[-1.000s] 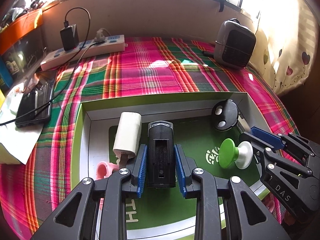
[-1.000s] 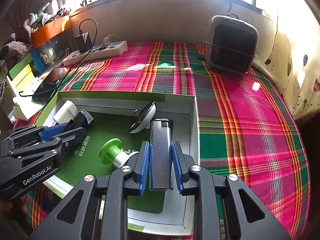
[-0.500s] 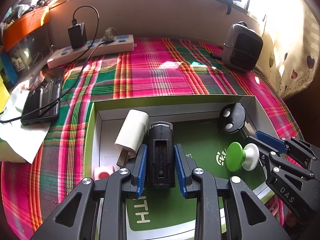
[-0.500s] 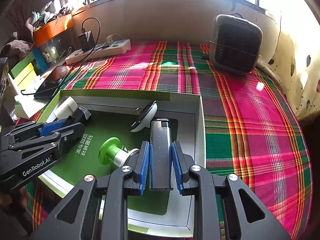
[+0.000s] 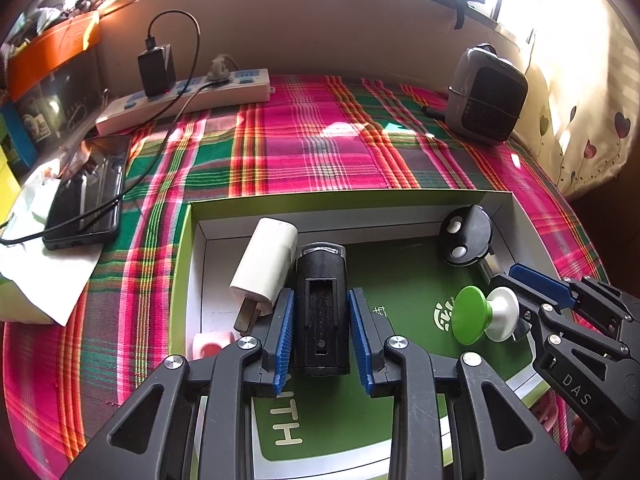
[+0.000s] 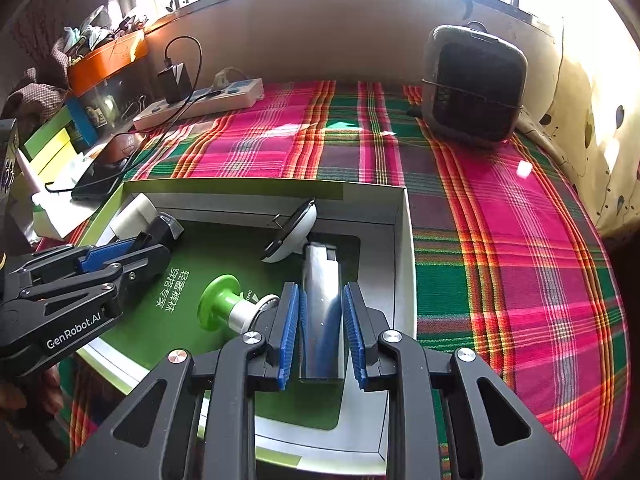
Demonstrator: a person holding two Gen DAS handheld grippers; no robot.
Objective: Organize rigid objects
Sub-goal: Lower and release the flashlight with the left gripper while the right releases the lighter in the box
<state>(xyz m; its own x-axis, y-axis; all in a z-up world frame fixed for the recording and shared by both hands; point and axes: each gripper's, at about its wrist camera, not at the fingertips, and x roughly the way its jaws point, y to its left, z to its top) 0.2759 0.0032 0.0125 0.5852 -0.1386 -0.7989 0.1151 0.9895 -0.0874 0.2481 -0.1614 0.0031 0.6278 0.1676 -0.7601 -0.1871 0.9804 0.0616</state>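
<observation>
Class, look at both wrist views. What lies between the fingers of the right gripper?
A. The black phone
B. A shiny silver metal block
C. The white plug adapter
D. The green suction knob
B: in the right wrist view the right gripper has its blue fingers on either side of the silver metal block, over the green box.

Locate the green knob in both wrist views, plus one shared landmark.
Left wrist: green knob at right of centre, on the box's green floor, beside the right tool.
Right wrist: green knob at left of centre, just left of the right tool.
Shared landmark: the heater at the far right of the cloth.
</observation>
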